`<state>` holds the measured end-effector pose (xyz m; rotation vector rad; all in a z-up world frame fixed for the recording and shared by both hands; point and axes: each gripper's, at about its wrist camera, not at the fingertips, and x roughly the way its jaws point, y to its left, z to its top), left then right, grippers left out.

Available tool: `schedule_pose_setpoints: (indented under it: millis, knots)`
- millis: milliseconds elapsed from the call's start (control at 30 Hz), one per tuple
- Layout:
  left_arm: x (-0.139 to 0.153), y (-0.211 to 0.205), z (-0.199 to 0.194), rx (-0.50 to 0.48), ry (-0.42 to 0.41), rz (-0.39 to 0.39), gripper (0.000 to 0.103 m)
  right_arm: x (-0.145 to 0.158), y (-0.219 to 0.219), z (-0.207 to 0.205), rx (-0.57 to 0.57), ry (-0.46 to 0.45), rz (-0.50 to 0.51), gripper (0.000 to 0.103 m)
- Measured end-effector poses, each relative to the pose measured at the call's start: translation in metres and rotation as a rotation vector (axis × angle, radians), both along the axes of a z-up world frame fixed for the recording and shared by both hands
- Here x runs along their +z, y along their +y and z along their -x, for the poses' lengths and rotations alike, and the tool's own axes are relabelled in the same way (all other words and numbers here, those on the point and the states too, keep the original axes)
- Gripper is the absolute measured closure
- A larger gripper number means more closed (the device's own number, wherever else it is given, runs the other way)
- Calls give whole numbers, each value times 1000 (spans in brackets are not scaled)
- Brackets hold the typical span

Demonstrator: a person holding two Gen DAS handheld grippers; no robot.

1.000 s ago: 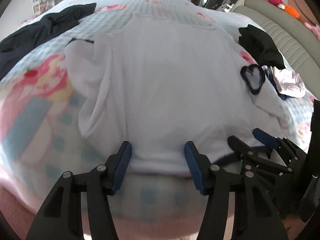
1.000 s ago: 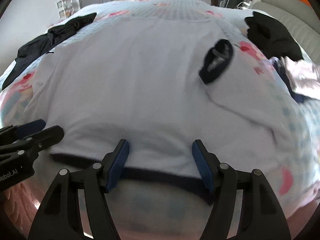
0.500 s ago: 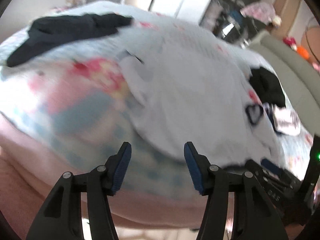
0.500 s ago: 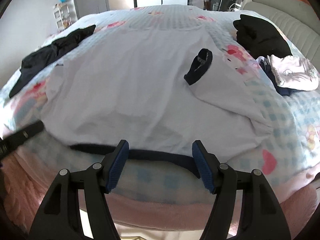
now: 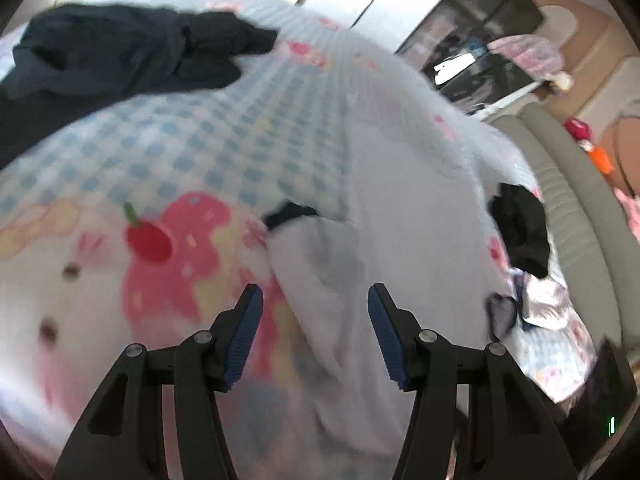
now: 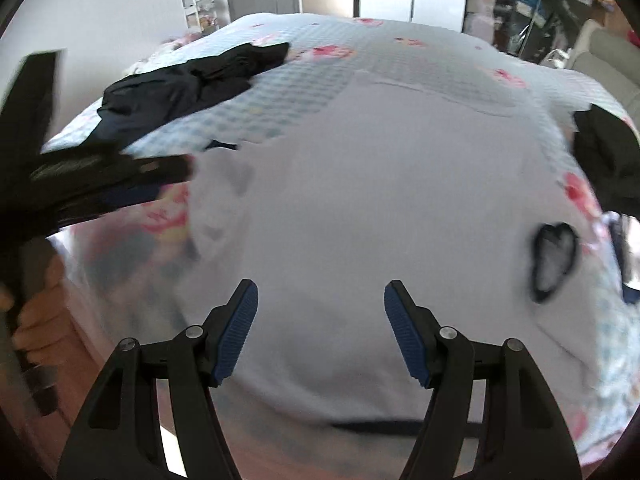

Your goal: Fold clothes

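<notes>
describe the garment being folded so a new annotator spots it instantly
Start at the bed with the blue-checked cartoon bedspread. Spread flat across its middle, right ahead of the open right claw, lies the white T-shirt. Unlike the crumpled black clothes beside it, it is pale and has dark-trimmed sleeve cuffs and hem.

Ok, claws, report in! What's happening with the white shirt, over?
Left claw open, over the shirt's left sleeve. Right claw open, empty, above the hem. White shirt spread flat on the bed, unfolded. Nothing in the way.
</notes>
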<state>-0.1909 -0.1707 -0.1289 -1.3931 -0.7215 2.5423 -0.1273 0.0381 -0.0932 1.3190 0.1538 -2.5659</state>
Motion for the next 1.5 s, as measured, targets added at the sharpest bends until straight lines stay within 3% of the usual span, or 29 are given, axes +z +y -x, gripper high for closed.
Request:
schedule_pose_setpoints:
  millis: [33,133,167,233,267,333,533,667,767,933,1100,1200,1300,1333,1400,1433,1467,1500]
  knots:
    - [-7,-3,9,-5,-16,-22,47,-3,-6,4,-4,-7,-2,35]
    - [-30,-6,22,-71,-20,-192,44,-10,-11,16,-35,-37,-19,36]
    - [-34,-4,25,-80,-17,-208,44,-10,-9,21,-42,-42,-22,35]
    - [-37,2,27,-68,1,-174,52,-13,-7,29,-55,-50,-32,35]
    - [-37,4,27,-61,11,-159,71,-14,-7,34,-60,-56,-38,35]
    - [-32,6,25,-63,21,-151,89,-19,-7,40,-58,-71,-24,35]
    - [0,-15,12,-16,121,-88,96,-37,-29,34,-47,-75,-67,35]
    - [2,-41,8,91,116,-64,99,-37,-30,30,-86,-40,-120,35]
    - [-2,-55,7,126,102,-99,99,-34,-27,32,-125,-30,-164,33]
    - [-9,-44,9,46,97,-147,99,-43,-19,31,-112,-86,-173,32]
    - [27,17,-10,-194,216,-208,99,-18,21,15,-177,-50,-12,32]
    - [12,66,-9,-328,150,-207,99,-11,42,9,-228,-43,16,32]
    - [4,73,-7,-370,113,-250,91,-7,57,7,-262,-46,32,32]
    - [2,73,-6,-378,105,-269,85,-6,62,6,-273,-47,37,32]
    - [-1,72,-5,-395,91,-306,63,-3,72,4,-295,-50,48,32]
    - [-3,72,-5,-404,83,-324,41,-1,69,4,-283,-44,61,32]
    - [-5,71,-4,-412,76,-342,29,0,66,5,-270,-38,73,32]
    - [-4,65,-6,-410,82,-357,29,1,62,6,-251,-38,82,32]
